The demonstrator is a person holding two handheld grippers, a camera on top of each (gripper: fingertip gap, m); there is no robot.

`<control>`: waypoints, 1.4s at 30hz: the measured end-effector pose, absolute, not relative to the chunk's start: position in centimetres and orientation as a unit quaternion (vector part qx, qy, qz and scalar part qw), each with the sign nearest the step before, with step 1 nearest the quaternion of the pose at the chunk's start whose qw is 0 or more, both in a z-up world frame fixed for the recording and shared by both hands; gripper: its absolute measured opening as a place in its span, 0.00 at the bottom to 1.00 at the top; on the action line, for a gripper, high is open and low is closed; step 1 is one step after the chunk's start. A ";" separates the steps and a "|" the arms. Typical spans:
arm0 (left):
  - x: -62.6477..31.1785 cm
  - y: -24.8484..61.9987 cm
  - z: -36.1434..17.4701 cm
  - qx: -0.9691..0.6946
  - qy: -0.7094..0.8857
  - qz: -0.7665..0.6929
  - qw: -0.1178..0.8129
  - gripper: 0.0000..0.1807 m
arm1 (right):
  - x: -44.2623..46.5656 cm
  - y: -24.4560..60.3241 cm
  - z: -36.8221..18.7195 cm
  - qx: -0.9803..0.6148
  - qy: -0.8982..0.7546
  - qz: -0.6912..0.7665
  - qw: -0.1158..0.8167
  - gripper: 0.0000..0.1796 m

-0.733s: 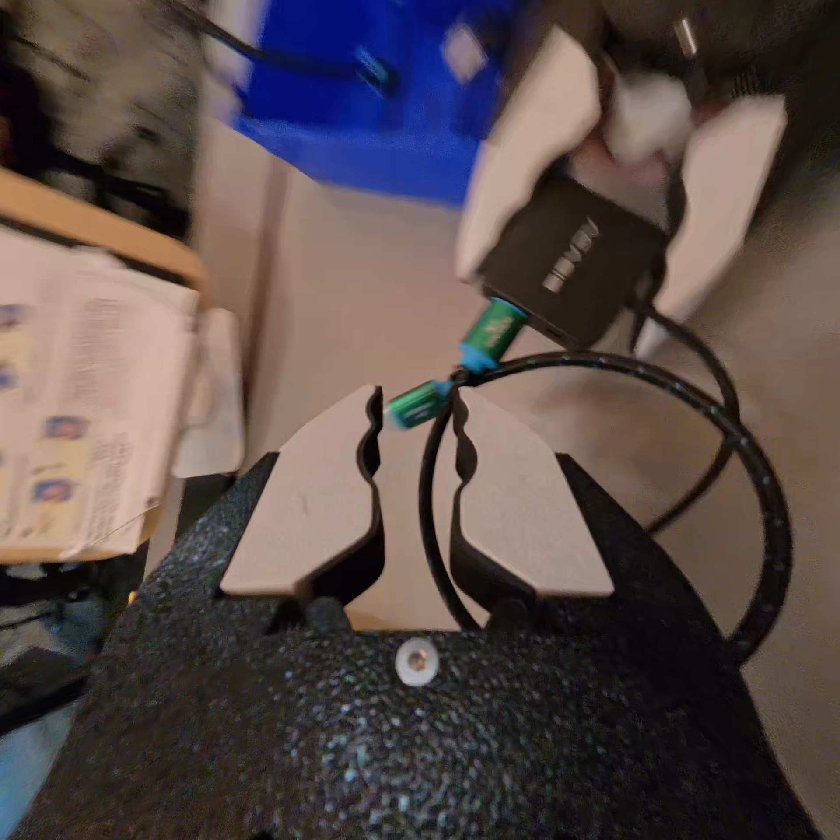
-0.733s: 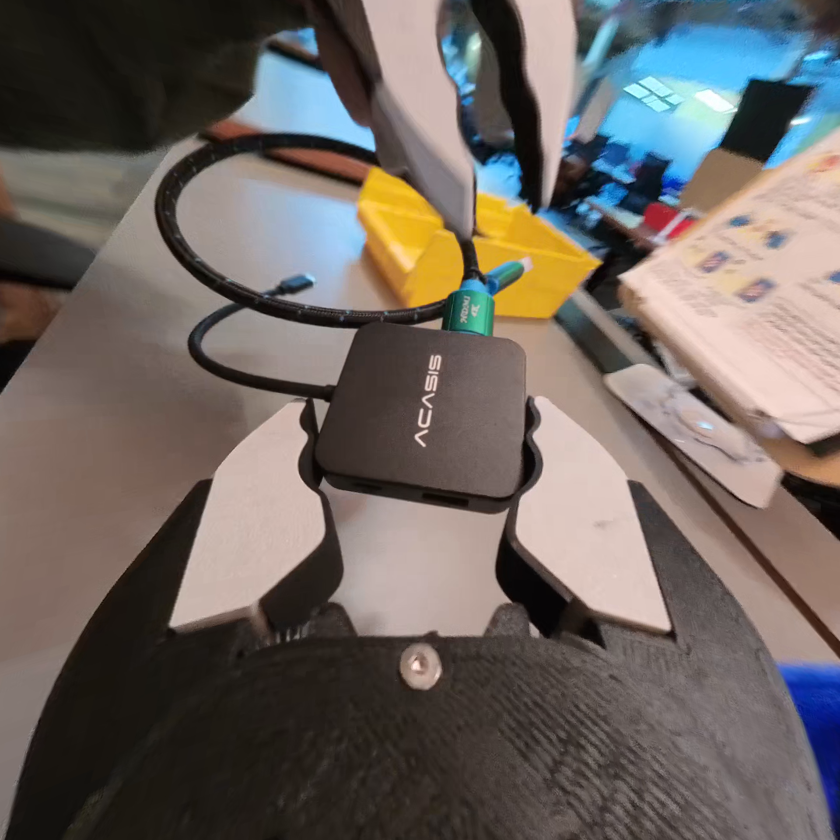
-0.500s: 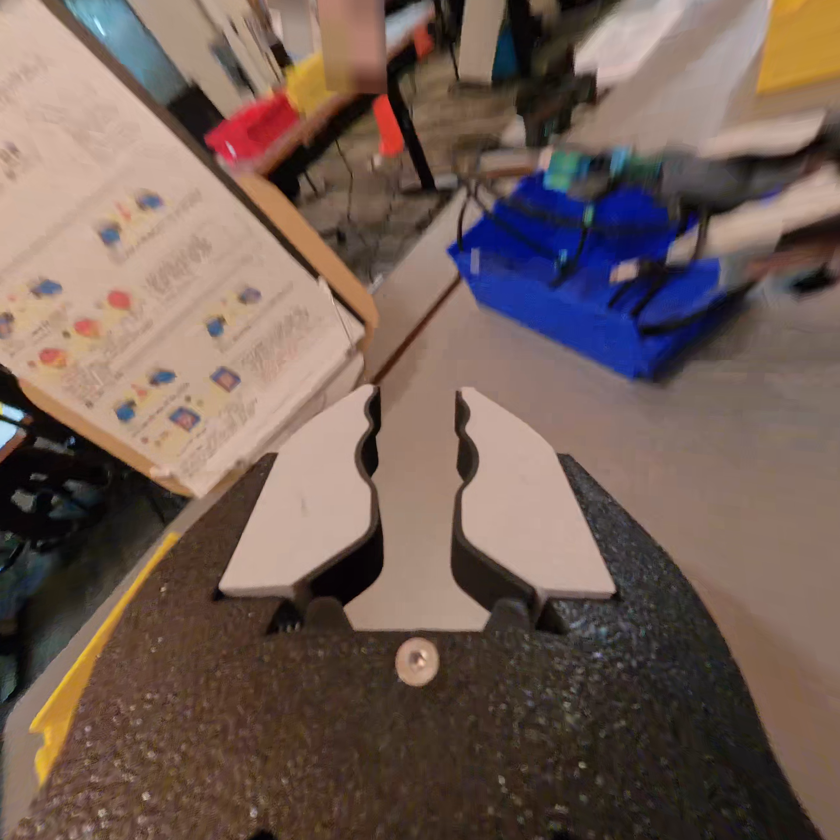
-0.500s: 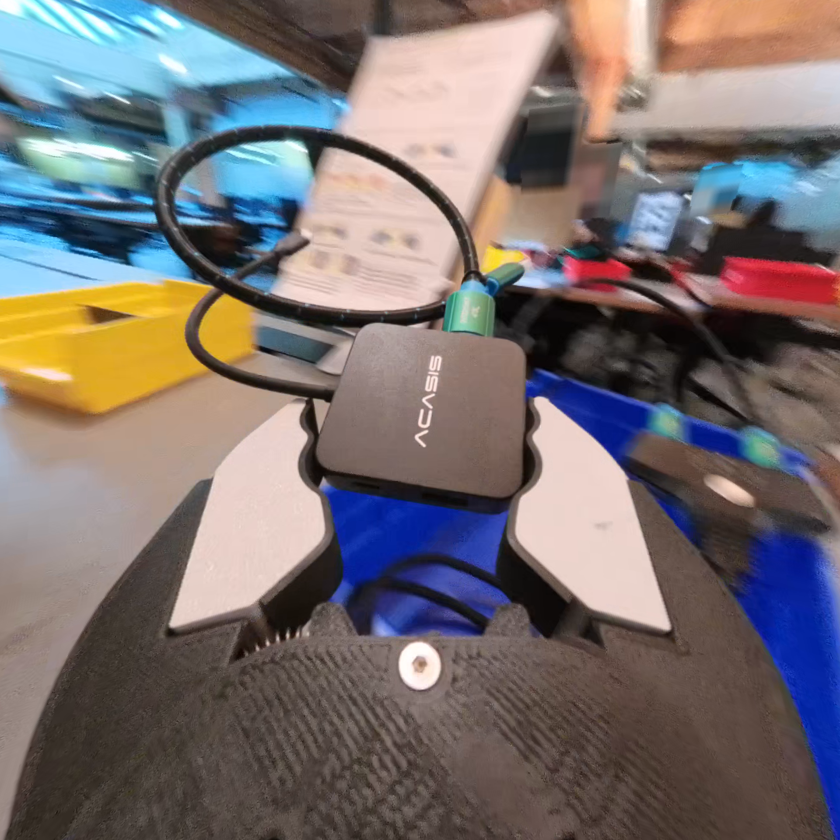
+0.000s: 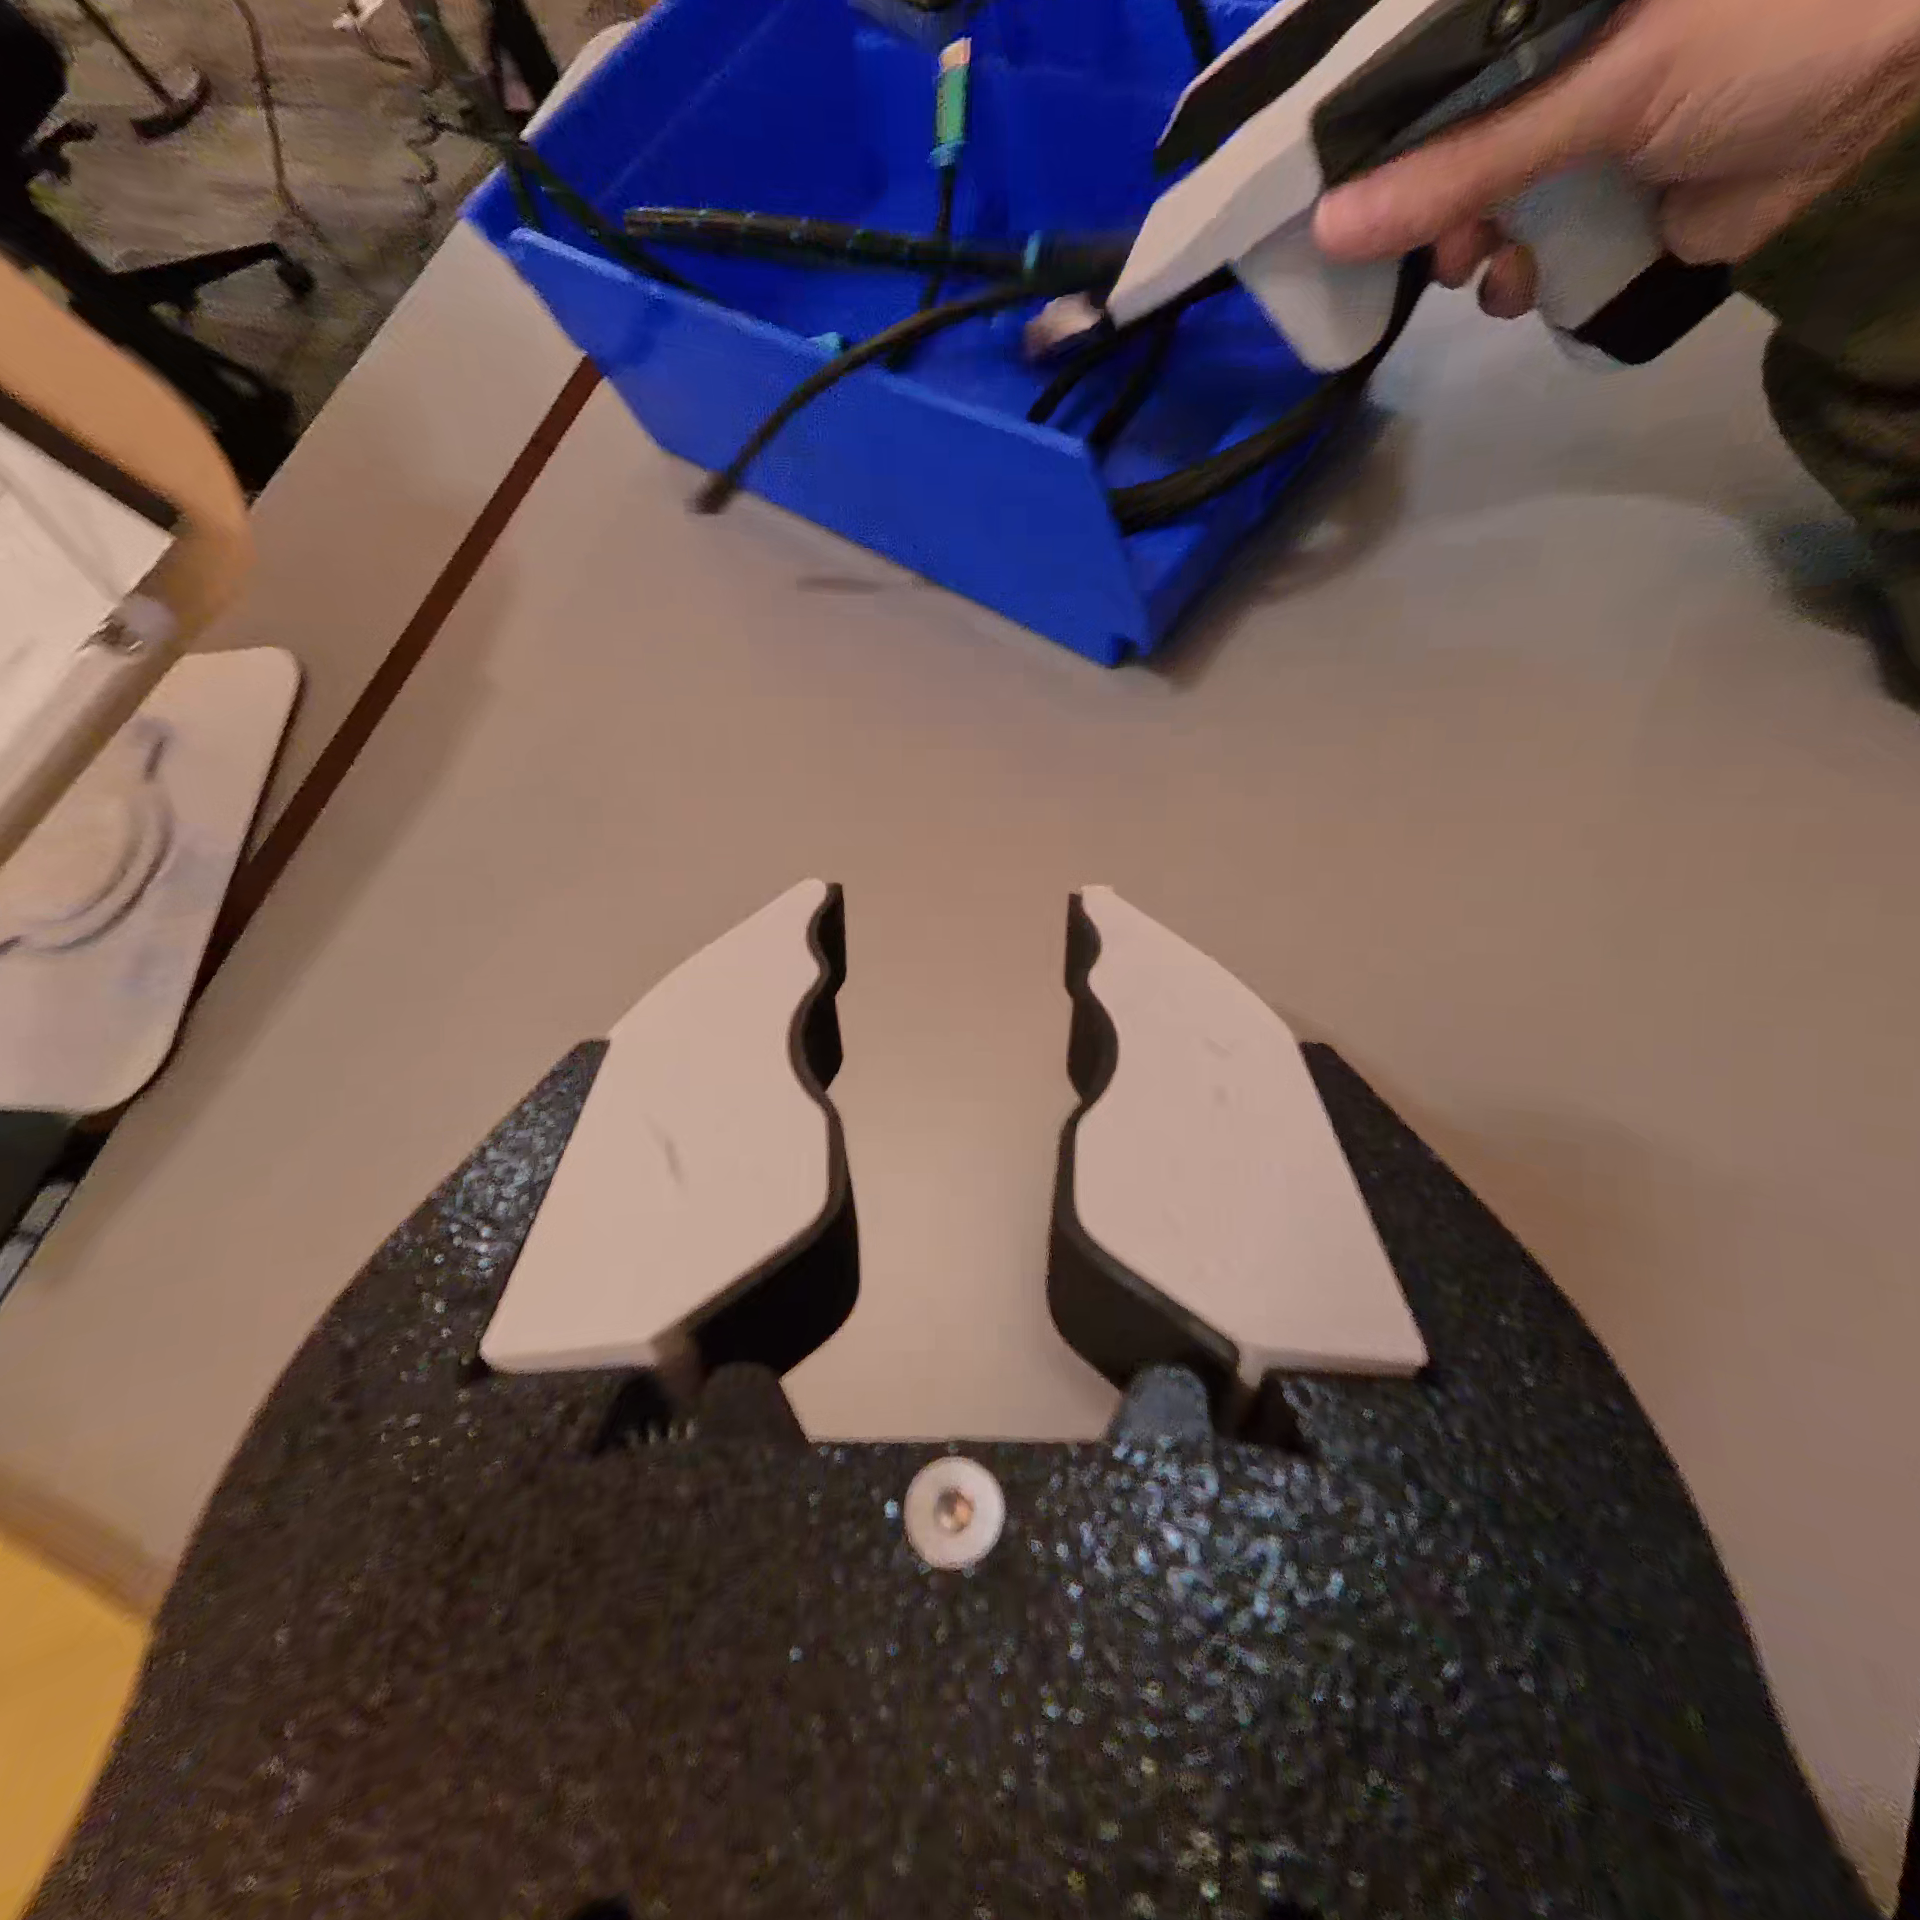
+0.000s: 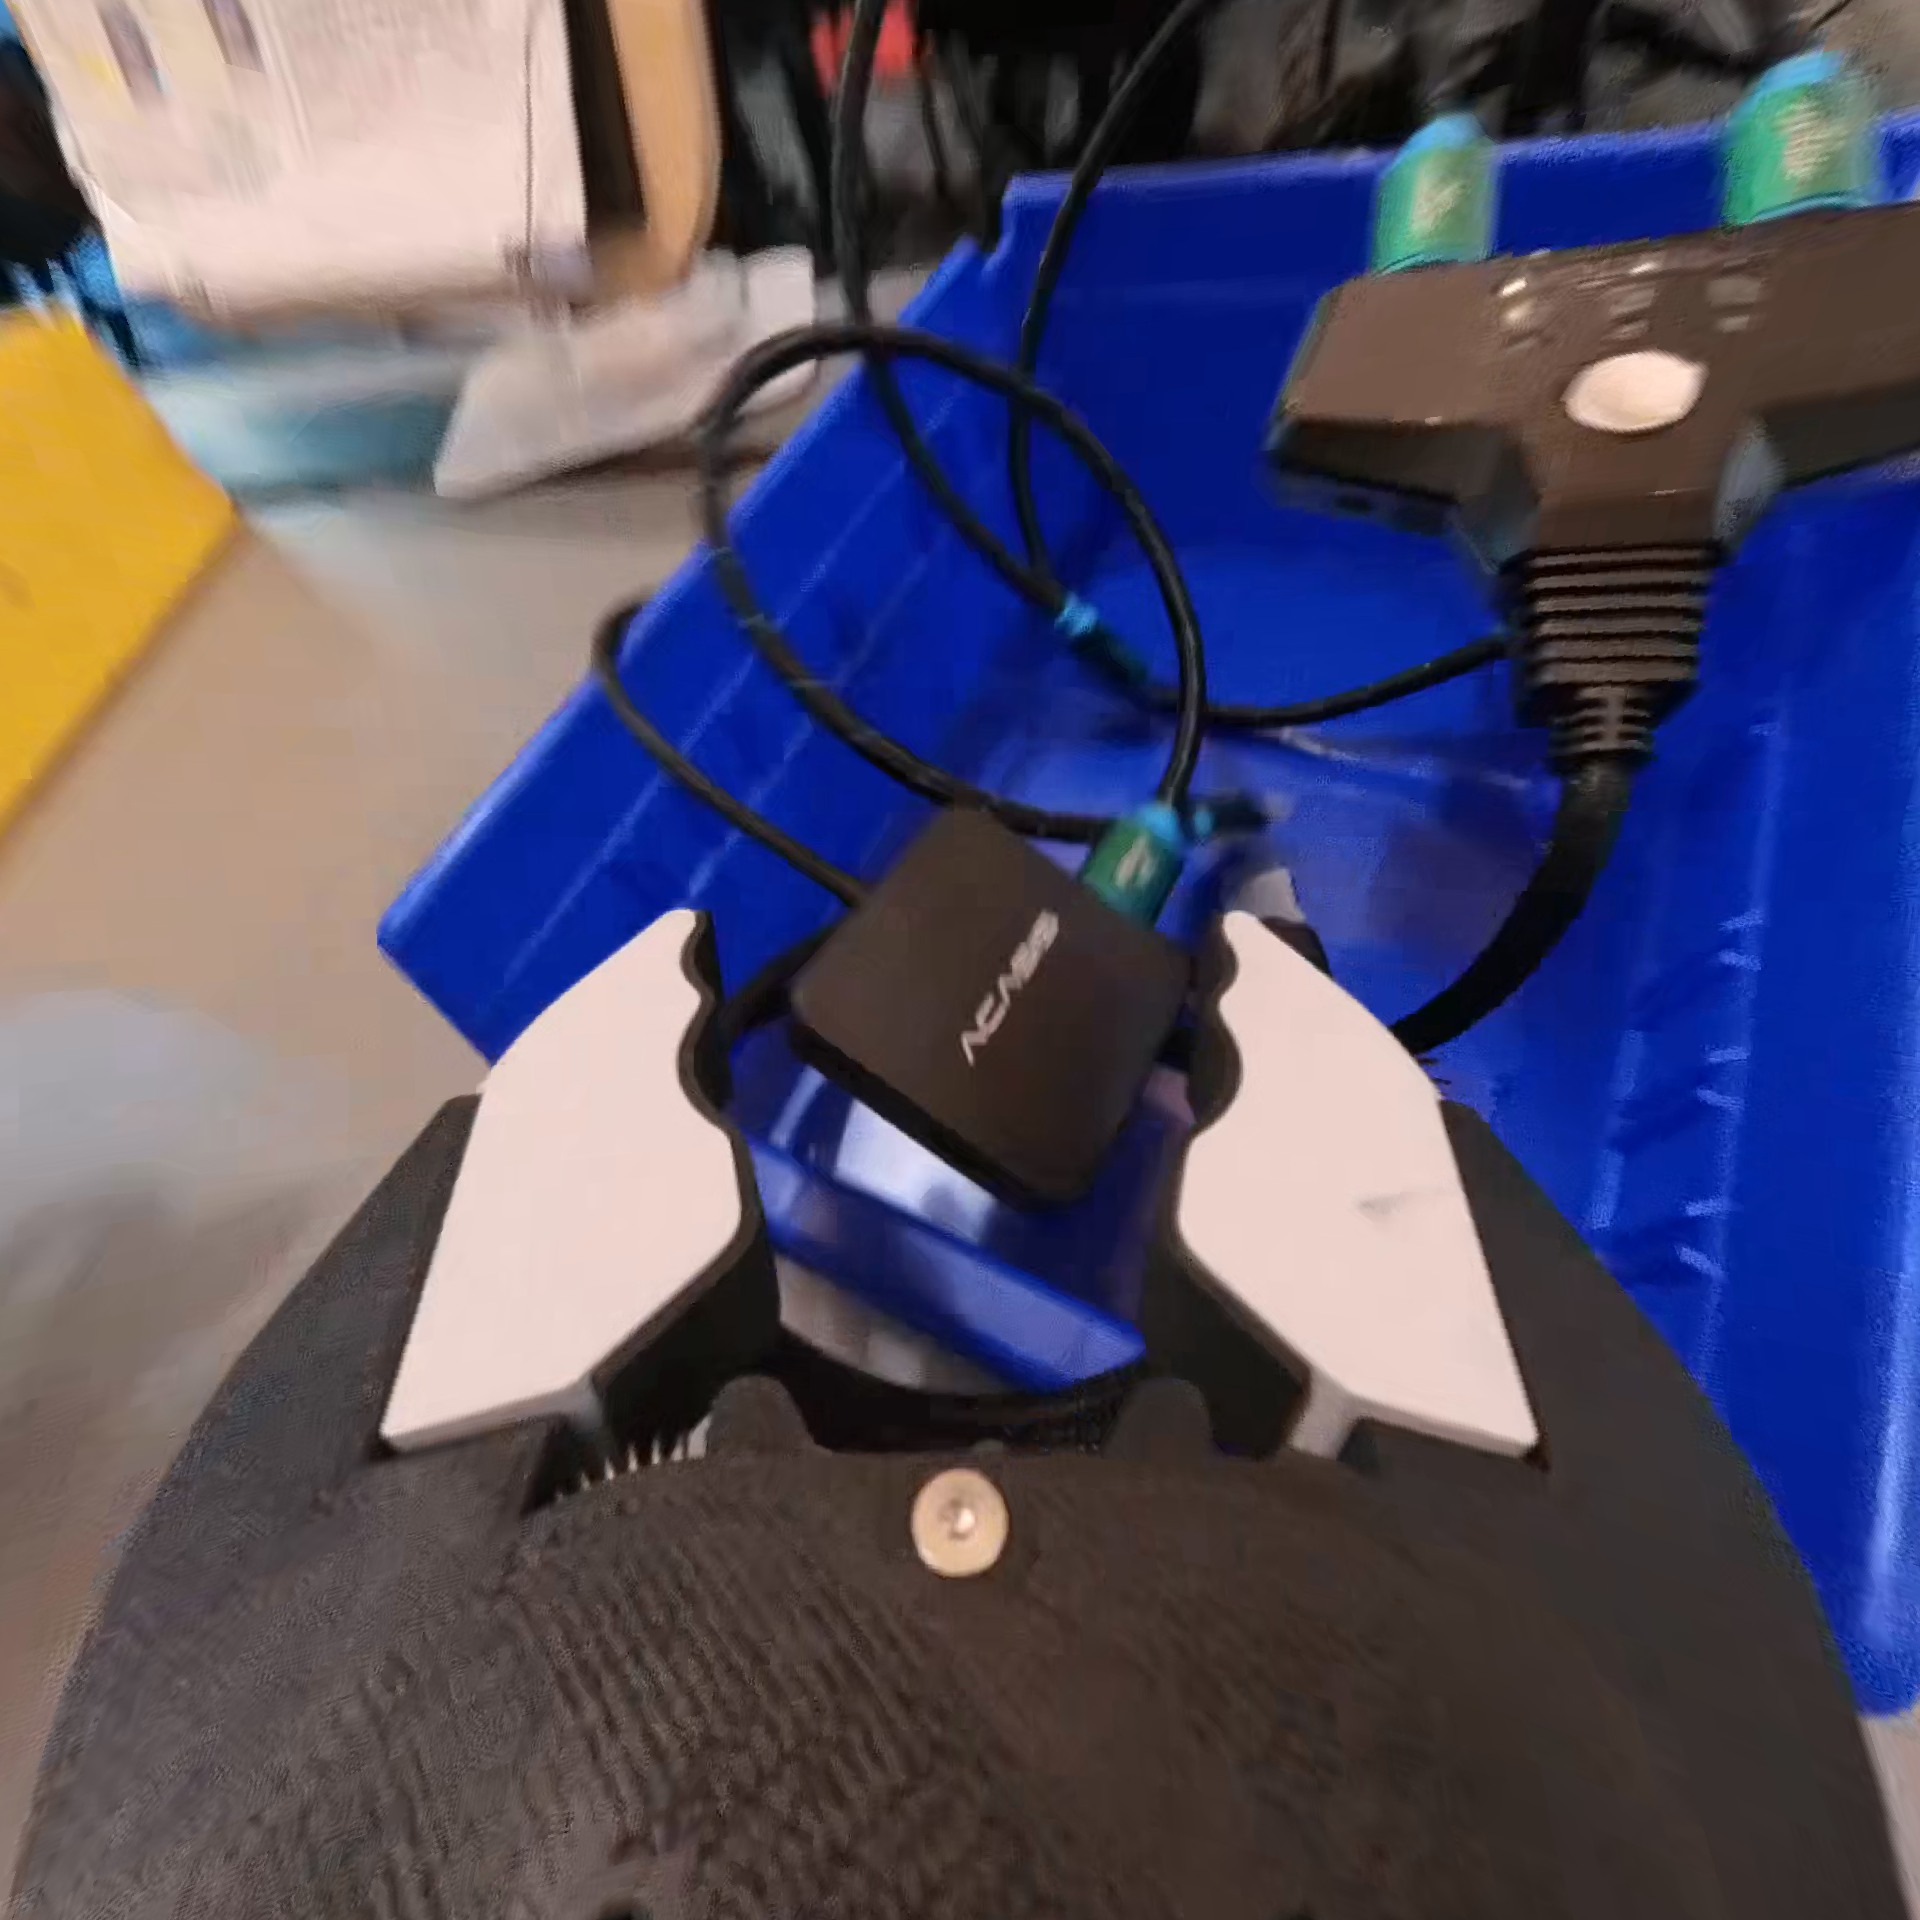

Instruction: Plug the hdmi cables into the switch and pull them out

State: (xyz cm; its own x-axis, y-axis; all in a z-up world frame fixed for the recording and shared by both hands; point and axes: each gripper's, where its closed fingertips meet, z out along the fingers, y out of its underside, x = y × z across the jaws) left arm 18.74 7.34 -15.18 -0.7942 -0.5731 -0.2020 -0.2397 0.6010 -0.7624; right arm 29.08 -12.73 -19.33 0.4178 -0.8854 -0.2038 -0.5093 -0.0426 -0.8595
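In the right wrist view my right gripper point(image 6: 961, 935) is open over the blue bin point(image 6: 644, 831). The small black square switch point(image 6: 987, 1029) hangs tilted between the fingers, clear of the left finger point(image 6: 582, 1195). A green HDMI plug point(image 6: 1132, 862) is plugged into its far edge, and its black cable point(image 6: 1174, 582) loops above. In the left wrist view my left gripper point(image 5: 954, 899) is open and empty above the grey table point(image 5: 1351, 831). The right gripper point(image 5: 1127, 296), held by a hand point(image 5: 1662, 135), reaches into the blue bin point(image 5: 935, 488) at the far side.
A second black T-shaped switch point(image 6: 1558, 416) with two green plugs lies in the bin among several cables point(image 5: 883, 249). A yellow bin point(image 6: 73, 540) stands to the left. A board with papers point(image 5: 104, 468) and a white pad point(image 5: 114, 883) lie off the table's left edge.
My right gripper carried the switch from the table to over the blue bin and opened; the switch tilted loose. My left gripper let go of the cable, pulled back and now points at the bin.
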 end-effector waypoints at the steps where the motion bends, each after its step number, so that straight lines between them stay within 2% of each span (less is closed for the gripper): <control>1: 18.6 6.6 -15.3 -0.229 0.867 -0.389 0.213 0.22 | 28.7 -12.8 -19.4 -0.717 0.488 -0.197 0.457 0.54; 2: 18.5 5.8 -15.4 -0.226 0.864 -0.400 0.205 0.21 | 28.4 -12.9 -19.2 -0.736 0.468 -0.208 0.442 0.58; 4: 18.3 4.0 -15.5 -0.229 0.852 -0.432 0.185 0.21 | 27.8 -13.8 -18.3 -0.762 0.433 -0.251 0.410 0.56; 6: 18.3 2.1 -15.4 -0.238 0.836 -0.466 0.167 0.22 | 26.9 -14.0 -16.5 -0.768 0.389 -0.282 0.424 0.54; 12: 23.7 -1.4 -15.4 -0.339 0.782 -0.478 0.214 0.47 | 26.4 -16.7 -11.6 -0.664 0.412 -0.341 0.524 0.53; 15: 26.4 -3.5 -16.5 -0.389 0.772 -0.465 0.192 0.51 | 26.7 -19.1 -10.7 -0.625 0.440 -0.374 0.525 0.52; 18: 28.5 -5.4 -19.1 -0.420 0.782 -0.432 0.159 0.45 | 26.5 -20.5 -9.7 -0.597 0.446 -0.395 0.537 0.49; 21: 29.7 -6.4 -21.8 -0.417 0.812 -0.386 0.135 0.28 | 26.4 -21.3 -9.6 -0.592 0.447 -0.404 0.535 0.46; 24: 31.9 -4.9 -21.6 -0.417 0.808 -0.361 0.206 0.14 | 26.4 -21.9 -9.6 -0.588 0.449 -0.410 0.534 0.45; 26: 32.6 -3.1 -21.5 -0.429 0.797 -0.366 0.217 0.06 | 26.2 -21.7 -9.5 -0.590 0.445 -0.405 0.539 0.45; 30: 29.8 2.0 -21.4 -0.398 0.816 -0.367 0.203 0.04 | 25.3 -20.8 -8.6 -0.607 0.416 -0.394 0.550 0.43; 35: 21.1 13.0 -21.4 -0.377 0.835 -0.349 0.198 0.05 | 24.3 -18.3 -7.6 -0.626 0.375 -0.361 0.581 0.43; 42: 5.0 31.1 -21.5 -0.433 0.814 -0.331 0.202 0.04 | 24.2 -7.2 -10.6 -0.692 0.322 -0.281 0.582 0.51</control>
